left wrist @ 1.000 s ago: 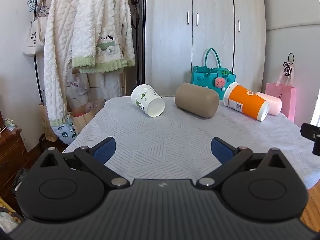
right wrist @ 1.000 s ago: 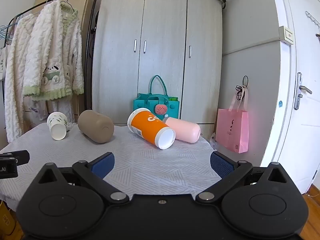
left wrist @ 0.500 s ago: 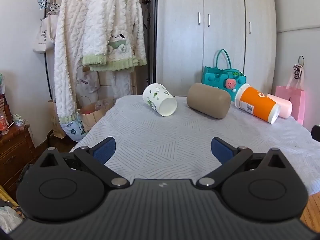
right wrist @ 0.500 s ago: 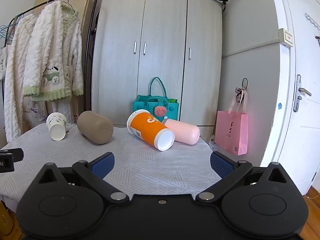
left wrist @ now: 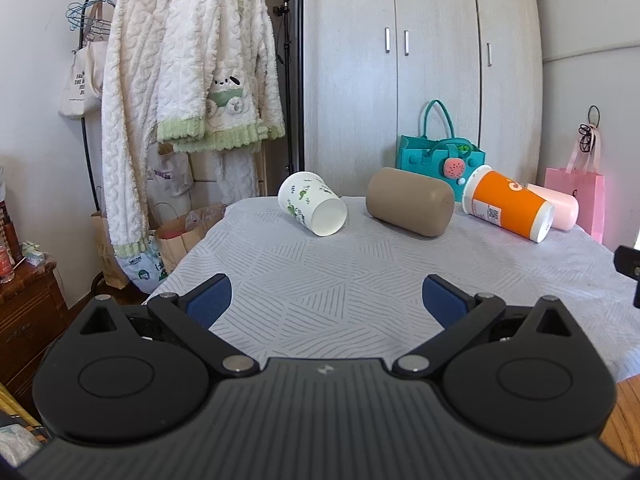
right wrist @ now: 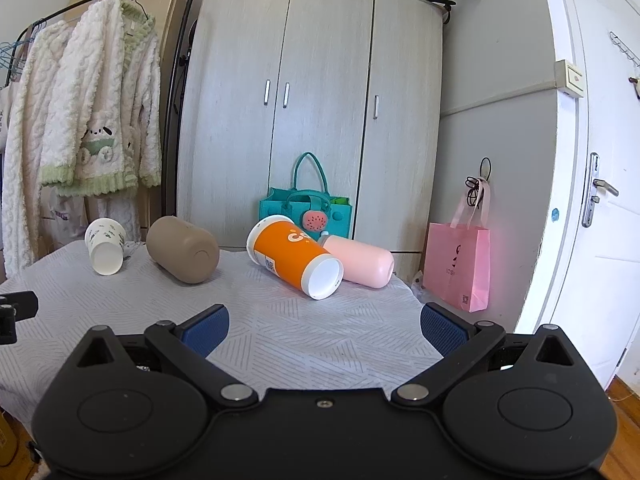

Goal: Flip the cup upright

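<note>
Several cups lie on their sides in a row at the far end of a table with a grey patterned cloth point(left wrist: 360, 280): a white paper cup with green prints point(left wrist: 313, 209) point(right wrist: 105, 245), a tan cup point(left wrist: 409, 207) point(right wrist: 182, 249), an orange cup with white ends point(left wrist: 507, 208) point(right wrist: 295, 256) and a pink cup point(left wrist: 557, 206) point(right wrist: 358, 257). My left gripper point(left wrist: 326, 300) is open and empty over the near edge, well short of the cups. My right gripper point(right wrist: 325, 326) is open and empty, also near the front edge.
A grey wardrobe point(right wrist: 312, 112) stands behind the table with a teal bag point(right wrist: 306, 210) before it. White fleece clothes hang on a rack point(left wrist: 180, 80) at the left. A pink paper bag point(right wrist: 458, 266) and a white door point(right wrist: 600, 200) are at the right. A wooden cabinet point(left wrist: 28, 312) stands at the left.
The left wrist view has shifted: the cups now sit further right and lower in it, and more of the clothes rack shows. The right wrist view has barely changed. Both grippers stay open.
</note>
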